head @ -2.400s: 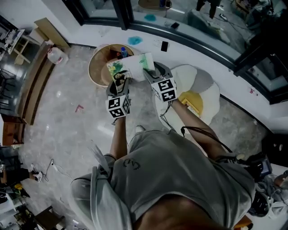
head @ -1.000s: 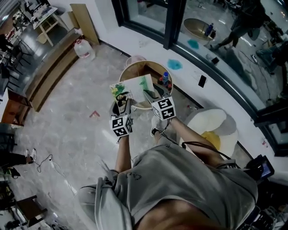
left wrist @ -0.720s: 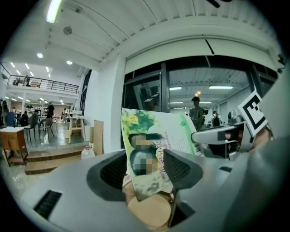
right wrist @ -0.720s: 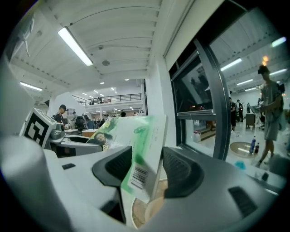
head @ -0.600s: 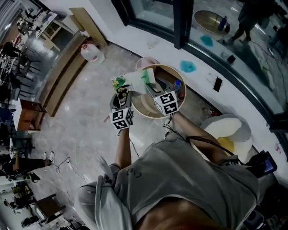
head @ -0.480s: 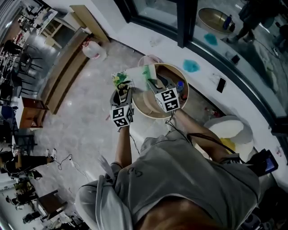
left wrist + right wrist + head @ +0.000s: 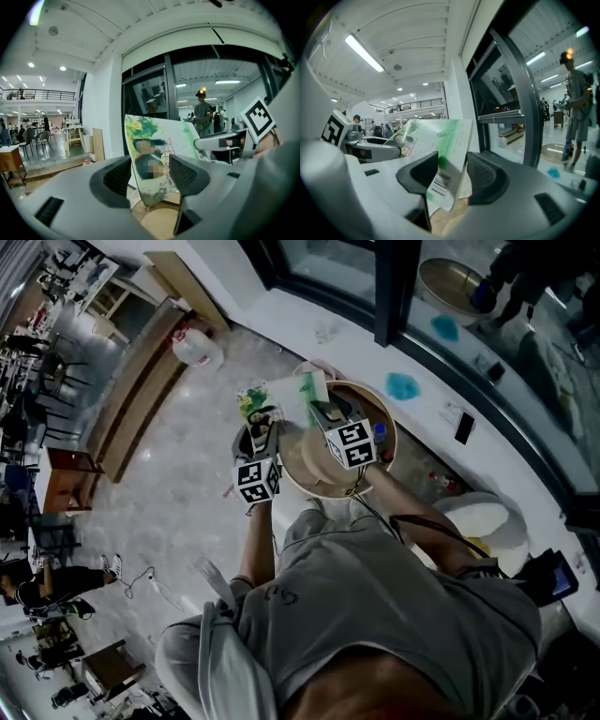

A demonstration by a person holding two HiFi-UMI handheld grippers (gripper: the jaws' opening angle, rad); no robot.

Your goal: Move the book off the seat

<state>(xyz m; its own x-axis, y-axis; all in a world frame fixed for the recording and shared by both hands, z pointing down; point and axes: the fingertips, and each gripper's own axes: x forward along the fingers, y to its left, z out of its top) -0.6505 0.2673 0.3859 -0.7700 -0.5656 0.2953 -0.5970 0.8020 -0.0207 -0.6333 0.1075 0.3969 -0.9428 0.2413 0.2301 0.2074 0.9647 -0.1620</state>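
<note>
Carrying the book [image 7: 281, 397] clear of the seat [image 7: 478, 517] is what the last couple of seconds have gone to. Earlier in the head view the book was held right beside the white seat. Now that seat lies well apart from it, down at about 4 o'clock. The book is up in the air at roughly 12 o'clock from the person, over the 10 o'clock edge of a low round bench [image 7: 386, 454] with a raised rim. A blue bottle [image 7: 379, 434] stands inside that rim at 3 o'clock.

The left gripper [image 7: 261, 423] is closed on the book's illustrated end, its pads pressing both faces at a middling width. The right gripper [image 7: 317, 411] holds the opposite end, by the barcode. Its jaws have just been closing a little with the book between them, which reads as a firmer hold rather than any letting go. The book stands nearly on edge between the two grippers, cover facing the left one.

For the task, the main part looks done: the book is off the seat and nothing of it rests there. What remains, I judge, is setting it down, and the round bench below is the likely spot. How high the book hangs above that rim is hard to tell from so steep a view, so any lowering would want care around the bottle.
</note>
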